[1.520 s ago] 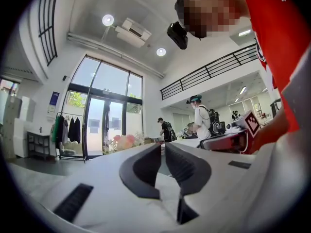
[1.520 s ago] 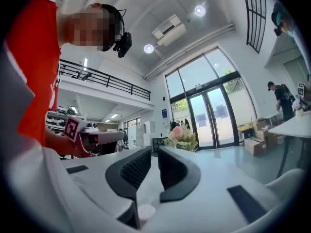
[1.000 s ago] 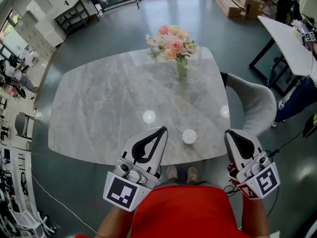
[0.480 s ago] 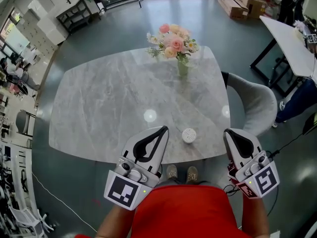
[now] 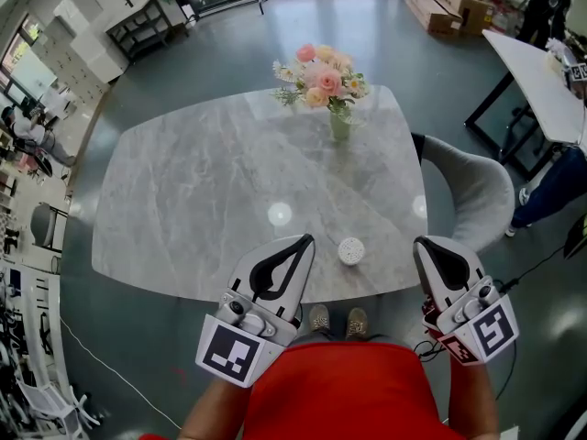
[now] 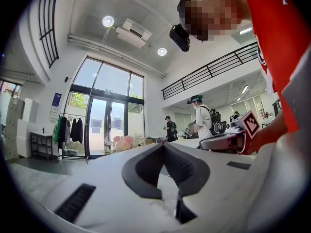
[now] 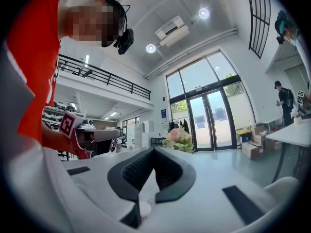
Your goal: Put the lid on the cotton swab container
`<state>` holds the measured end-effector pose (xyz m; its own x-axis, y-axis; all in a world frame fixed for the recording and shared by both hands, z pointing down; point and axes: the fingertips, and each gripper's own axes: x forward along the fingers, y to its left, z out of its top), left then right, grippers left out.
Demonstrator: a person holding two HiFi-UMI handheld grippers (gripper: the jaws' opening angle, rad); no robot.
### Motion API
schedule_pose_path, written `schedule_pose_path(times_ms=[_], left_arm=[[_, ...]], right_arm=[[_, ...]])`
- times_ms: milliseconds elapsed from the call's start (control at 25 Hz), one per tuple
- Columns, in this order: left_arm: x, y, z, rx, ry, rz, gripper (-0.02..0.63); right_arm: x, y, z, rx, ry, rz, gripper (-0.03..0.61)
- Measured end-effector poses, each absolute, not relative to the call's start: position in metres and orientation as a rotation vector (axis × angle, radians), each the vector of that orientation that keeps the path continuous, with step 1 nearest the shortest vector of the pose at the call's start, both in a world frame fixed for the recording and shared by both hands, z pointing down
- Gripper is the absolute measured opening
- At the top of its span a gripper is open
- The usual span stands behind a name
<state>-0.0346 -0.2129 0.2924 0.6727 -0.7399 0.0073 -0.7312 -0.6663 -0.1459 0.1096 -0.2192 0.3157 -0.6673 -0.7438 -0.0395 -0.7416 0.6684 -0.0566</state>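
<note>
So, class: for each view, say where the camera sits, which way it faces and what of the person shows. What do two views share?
Head view: on the head, steeply down at the table; left gripper, right gripper, red shirt show.
Left gripper view: on it, along its shut jaws; red shirt.
Right gripper view: likewise, on its gripper.
Shared: the flowers, in all three.
</note>
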Motion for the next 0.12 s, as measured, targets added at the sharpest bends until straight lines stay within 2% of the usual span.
schedule_pose_path(times_ms=[120], left_arm=[[-0.0342, -0.2124, 0.2941, -2.757, 1.215, -0.104, 0.017]], right_arm=[[0.1092, -0.2196, 0.3163, -1.253, 2.818, -0.057, 0.005]])
